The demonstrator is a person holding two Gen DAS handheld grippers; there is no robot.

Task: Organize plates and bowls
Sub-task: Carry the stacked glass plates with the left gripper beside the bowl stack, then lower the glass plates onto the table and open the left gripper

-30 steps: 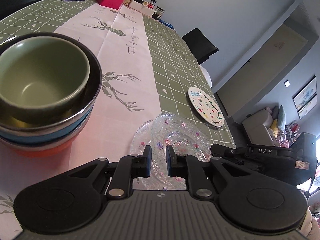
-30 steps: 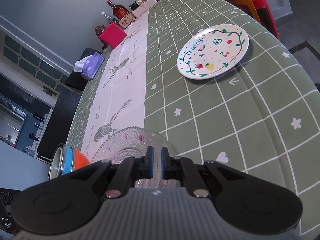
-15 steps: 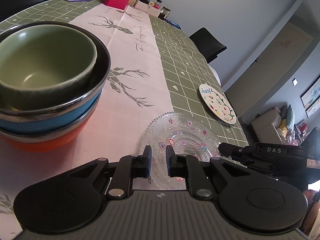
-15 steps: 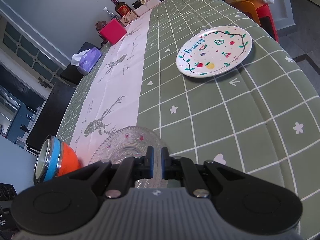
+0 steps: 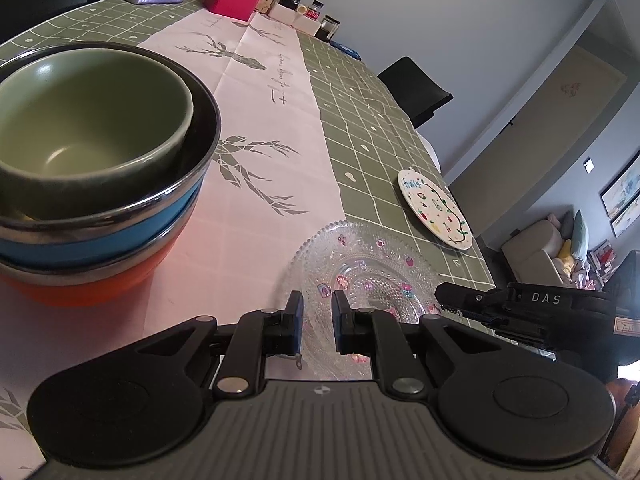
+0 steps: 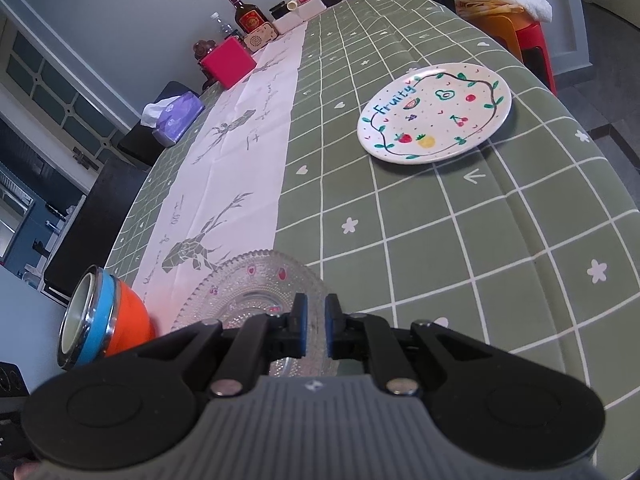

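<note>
A clear glass plate (image 5: 360,268) with small coloured prints lies on the table, also in the right wrist view (image 6: 248,284). My right gripper (image 6: 316,330) is nearly shut over its near edge; whether the pads touch the rim I cannot tell. My left gripper (image 5: 316,326) hovers over the plate's near rim with a narrow gap, holding nothing. A stack of bowls, green (image 5: 88,120) inside blue (image 5: 104,232) inside orange (image 5: 92,284), stands left; it shows in the right wrist view (image 6: 100,316). A white "Fruity" plate (image 6: 436,110) lies farther off, seen also in the left wrist view (image 5: 436,210).
A pink table runner (image 5: 260,128) crosses the green checked tablecloth (image 6: 460,240). At the far end stand a pink box (image 6: 228,62), a tissue pack (image 6: 176,120), bottles and jars (image 6: 250,16). A black chair (image 5: 416,88) and an orange stool (image 6: 504,20) stand by the table.
Both grippers have drawn slightly back and tilted; the bowl stack and glass plate have shifted in view. Jaw gaps look unchanged.
</note>
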